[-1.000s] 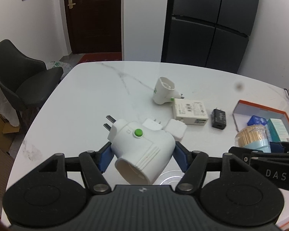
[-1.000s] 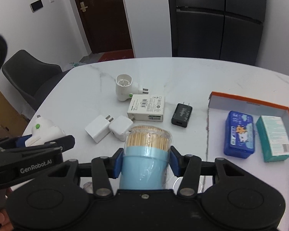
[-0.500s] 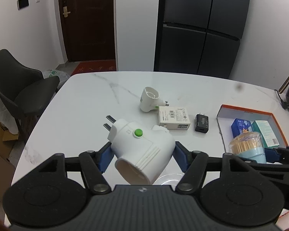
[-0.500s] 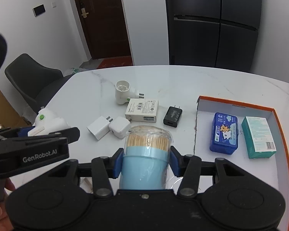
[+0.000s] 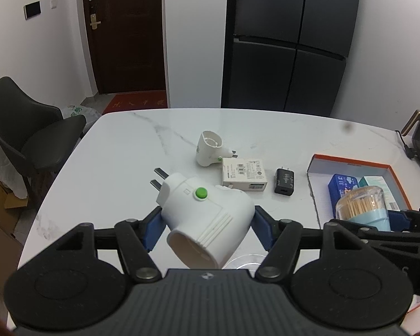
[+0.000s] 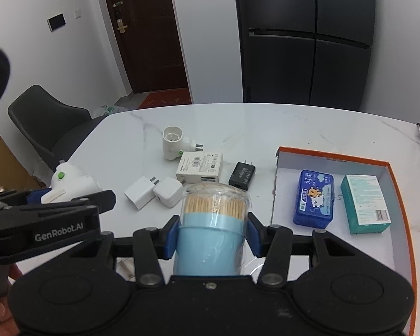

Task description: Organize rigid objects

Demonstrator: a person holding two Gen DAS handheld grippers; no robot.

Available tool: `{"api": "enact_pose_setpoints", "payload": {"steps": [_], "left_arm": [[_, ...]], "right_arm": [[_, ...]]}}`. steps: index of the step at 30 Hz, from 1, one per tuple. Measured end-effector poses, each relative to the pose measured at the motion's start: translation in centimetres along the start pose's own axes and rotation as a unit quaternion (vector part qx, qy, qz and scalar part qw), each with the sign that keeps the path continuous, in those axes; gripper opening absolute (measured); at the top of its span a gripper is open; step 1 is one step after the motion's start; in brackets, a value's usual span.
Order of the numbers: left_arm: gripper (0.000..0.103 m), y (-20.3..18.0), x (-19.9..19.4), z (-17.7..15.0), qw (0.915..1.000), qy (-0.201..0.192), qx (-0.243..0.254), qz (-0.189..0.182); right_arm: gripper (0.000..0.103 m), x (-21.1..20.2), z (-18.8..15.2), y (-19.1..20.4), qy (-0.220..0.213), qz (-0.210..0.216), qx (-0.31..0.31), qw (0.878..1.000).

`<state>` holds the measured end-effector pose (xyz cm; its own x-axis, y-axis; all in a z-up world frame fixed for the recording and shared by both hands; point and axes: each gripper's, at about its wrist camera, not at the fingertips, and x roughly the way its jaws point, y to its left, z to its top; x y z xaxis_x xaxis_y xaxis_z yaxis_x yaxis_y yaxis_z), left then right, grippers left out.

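Note:
My left gripper (image 5: 207,224) is shut on a white plug adapter with a green button (image 5: 207,212), held above the table; it also shows in the right wrist view (image 6: 70,182). My right gripper (image 6: 212,232) is shut on a blue toothpick jar (image 6: 210,229), also seen in the left wrist view (image 5: 362,207). An orange-rimmed box (image 6: 335,158) at the right holds a blue case (image 6: 314,198) and a teal carton (image 6: 365,203).
On the white marble table (image 6: 265,123) lie a second white adapter (image 6: 175,142), a white labelled box (image 6: 200,166), a black charger (image 6: 242,175) and two white chargers (image 6: 154,191). A dark chair (image 5: 28,137) stands left; a black fridge stands behind.
Both grippers have risen and drawn back from the table with their objects still held; the table objects look smaller and farther.

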<state>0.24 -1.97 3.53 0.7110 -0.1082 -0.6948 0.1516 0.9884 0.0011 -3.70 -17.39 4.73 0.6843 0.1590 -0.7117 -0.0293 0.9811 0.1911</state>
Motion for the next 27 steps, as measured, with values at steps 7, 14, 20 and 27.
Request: {"api": "enact_pose_setpoints", "payload": {"steps": [7, 14, 20, 27], "left_arm": [[0.068, -1.0, -0.3, -0.1, 1.0, 0.001, 0.003, 0.002], [0.068, -1.9, -0.3, -0.3, 1.0, 0.004, 0.007, 0.001], [0.068, -2.8, -0.4, -0.4, 0.9999, 0.005, 0.009, -0.001], [0.068, -3.9, -0.6, -0.6, 0.9998, 0.006, 0.016, -0.005]], "right_arm": [[0.059, -0.4, -0.2, -0.9, -0.001, 0.002, 0.002, 1.0], [0.059, -0.6, -0.6, -1.8, 0.002, 0.002, 0.006, 1.0], [0.059, -1.0, -0.9, -2.6, 0.003, -0.001, 0.011, 1.0], [0.059, -1.4, -1.2, -3.5, 0.001, -0.004, 0.019, 1.0]]}}
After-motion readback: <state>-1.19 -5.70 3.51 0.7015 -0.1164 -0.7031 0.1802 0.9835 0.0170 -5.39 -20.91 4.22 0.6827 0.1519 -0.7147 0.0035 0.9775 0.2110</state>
